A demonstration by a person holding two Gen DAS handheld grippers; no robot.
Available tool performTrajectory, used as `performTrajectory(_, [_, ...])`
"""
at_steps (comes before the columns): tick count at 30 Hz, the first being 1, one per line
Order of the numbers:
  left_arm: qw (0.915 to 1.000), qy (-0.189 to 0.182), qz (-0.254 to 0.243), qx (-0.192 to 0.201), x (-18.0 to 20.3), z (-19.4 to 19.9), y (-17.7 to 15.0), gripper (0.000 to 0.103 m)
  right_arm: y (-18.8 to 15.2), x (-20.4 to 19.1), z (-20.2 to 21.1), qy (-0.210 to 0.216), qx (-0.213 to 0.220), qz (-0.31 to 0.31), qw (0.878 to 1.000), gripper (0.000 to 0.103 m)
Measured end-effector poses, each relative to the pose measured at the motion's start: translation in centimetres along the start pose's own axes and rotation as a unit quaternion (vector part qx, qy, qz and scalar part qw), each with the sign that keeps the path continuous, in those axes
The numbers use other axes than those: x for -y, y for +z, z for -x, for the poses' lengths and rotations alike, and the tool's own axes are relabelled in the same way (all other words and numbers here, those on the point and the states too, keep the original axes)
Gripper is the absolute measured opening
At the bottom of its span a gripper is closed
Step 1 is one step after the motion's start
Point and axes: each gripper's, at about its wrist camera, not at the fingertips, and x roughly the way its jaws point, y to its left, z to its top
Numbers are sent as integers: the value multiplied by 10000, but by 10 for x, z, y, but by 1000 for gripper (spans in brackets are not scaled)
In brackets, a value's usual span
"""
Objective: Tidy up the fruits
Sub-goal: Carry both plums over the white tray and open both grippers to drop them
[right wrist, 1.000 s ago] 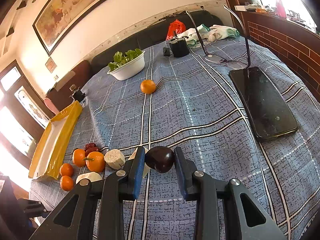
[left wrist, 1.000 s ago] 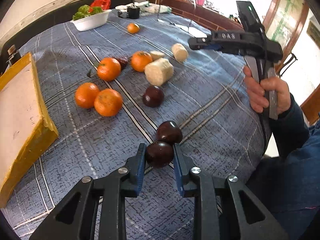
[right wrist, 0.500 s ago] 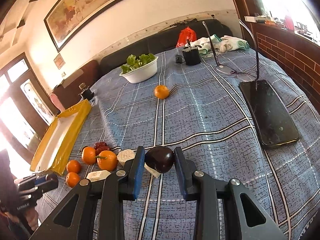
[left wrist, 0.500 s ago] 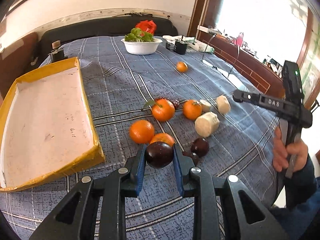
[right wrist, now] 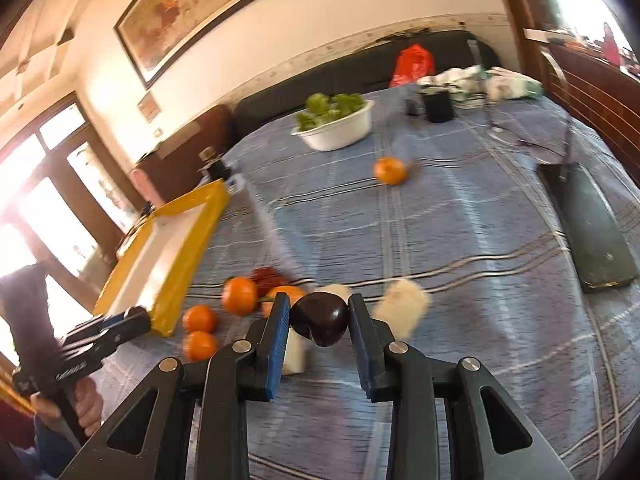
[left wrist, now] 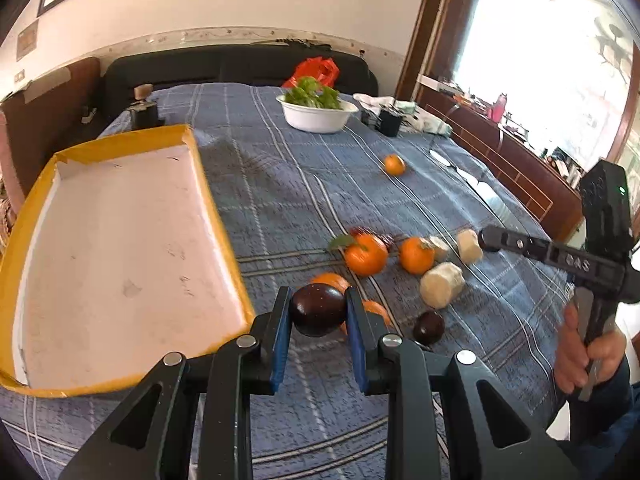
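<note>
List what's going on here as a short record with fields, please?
Left gripper: shut on a dark purple fruit, lifted
Right gripper: shut on another dark fruit
Tray: yellow-rimmed, nothing in it
Oranges: four clustered, one lone orange farther off
Dark fruit on cloth: one
White bowl: holds greens

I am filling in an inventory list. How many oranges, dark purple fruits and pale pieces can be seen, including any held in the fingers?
Oranges: 5
Dark purple fruits: 3 visible (one in the left gripper, one in the right gripper, one lying loose)
Pale pieces: 3
Total: 11
</note>
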Motion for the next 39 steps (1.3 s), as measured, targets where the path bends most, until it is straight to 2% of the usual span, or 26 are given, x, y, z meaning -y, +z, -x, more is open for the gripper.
performTrajectory(7, [9991, 304, 260, 118, -29, 4, 16, 25, 15, -53, -34, 588, -544, 163, 9967, 33])
performTrajectory(11, [9970, 461, 604, 125, -59, 1, 31, 25, 31, -86, -54, 718, -714, 327, 9943, 33])
performTrajectory(14, [9936, 737, 854, 79, -86, -6, 49, 25, 50, -113, -73, 807, -811, 423, 9925, 33])
performTrajectory(18, [9842, 1368, 1122, -72, -124, -26, 84, 25, 82, -143, -105, 992, -913, 373, 9902, 33])
performTrajectory(24, [9669, 1864, 1739, -99, -184, -57, 116, 25, 124, -174, -175, 911, -1175, 188, 9887, 35])
performTrajectory(26, [9624, 1850, 1988, -53, -198, -63, 115, 25, 130, -179, -200, 885, -1347, 107, 9869, 35])
performTrajectory(30, [9611, 1752, 2129, -159, -211, -74, 106, 25, 141, -181, -247, 771, -1556, -206, 9846, 35])
performTrajectory(33, [9585, 1870, 2146, -163, -214, -78, 103, 25, 148, -181, -279, 752, -1710, -358, 9817, 35])
performTrajectory(39, [9589, 1928, 2053, -332, -213, -88, 101, 25, 143, -197, -316, 395, -1878, -72, 9814, 35])
